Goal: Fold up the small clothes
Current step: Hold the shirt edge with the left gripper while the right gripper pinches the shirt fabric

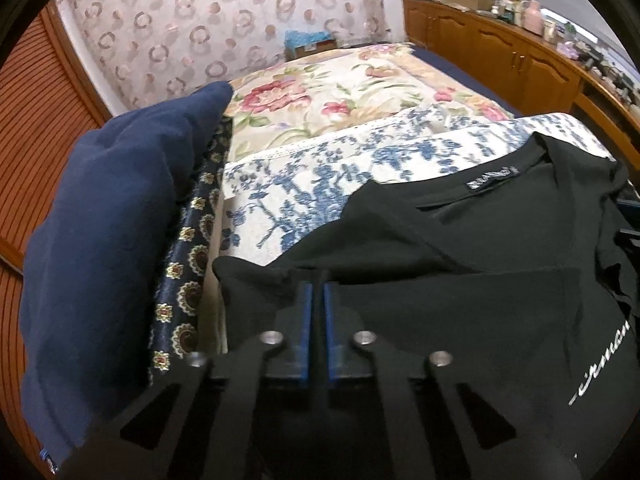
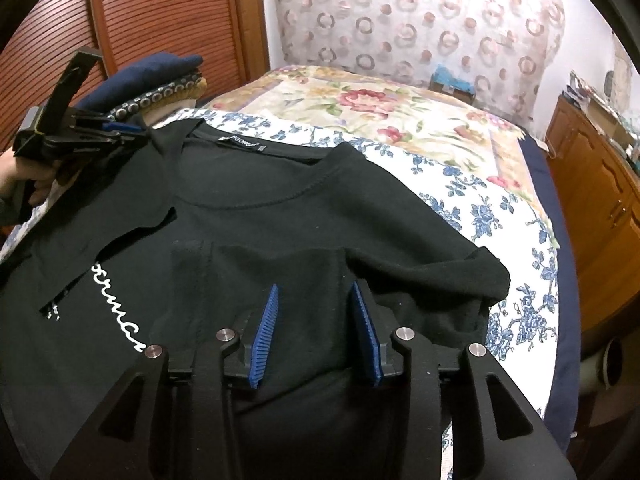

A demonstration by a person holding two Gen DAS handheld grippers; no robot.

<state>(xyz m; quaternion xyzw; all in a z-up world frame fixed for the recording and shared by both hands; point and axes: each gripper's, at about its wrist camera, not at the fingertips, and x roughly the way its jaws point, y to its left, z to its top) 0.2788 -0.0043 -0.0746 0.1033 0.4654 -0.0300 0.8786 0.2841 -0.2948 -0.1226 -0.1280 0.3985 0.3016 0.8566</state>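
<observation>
Surface: bed [image 2: 536,240], spread with a white cloth printed with blue flowers [image 1: 296,188]; beyond it, toward 12 o'clock, a cream quilt with red and pink blooms [image 1: 320,96].
Task item: black T-shirt [image 2: 280,216], lying front-up on the blue-flowered cloth, collar toward 12 o'clock, neck label [image 1: 492,182] showing, white script lettering [image 2: 120,312] across the chest.
Left gripper [image 1: 318,280]: fingers clenched on a fold of the black T-shirt at its sleeve edge; blue pads nearly meeting with dark fabric between. Seen in the right wrist view at 10 o'clock, carried by a hand [image 2: 24,180].
Right gripper [image 2: 316,292]: fingers released, spread apart over the other sleeve, ribbed blue pads not pressing the fabric.
Folded pile: navy garment [image 1: 108,240] on top of a dark patterned cloth with medallions [image 1: 188,280], at 9 o'clock of the shirt.
Room, far wall: curtain with pink and grey rings [image 1: 224,20], at 12 o'clock.
Room, one side: brown slatted door [image 2: 160,4], at 10 o'clock in the right wrist view.
Room, other side: wooden cabinets [image 1: 500,48] at 2 o'clock, top crowded with small items too blurred to name.
</observation>
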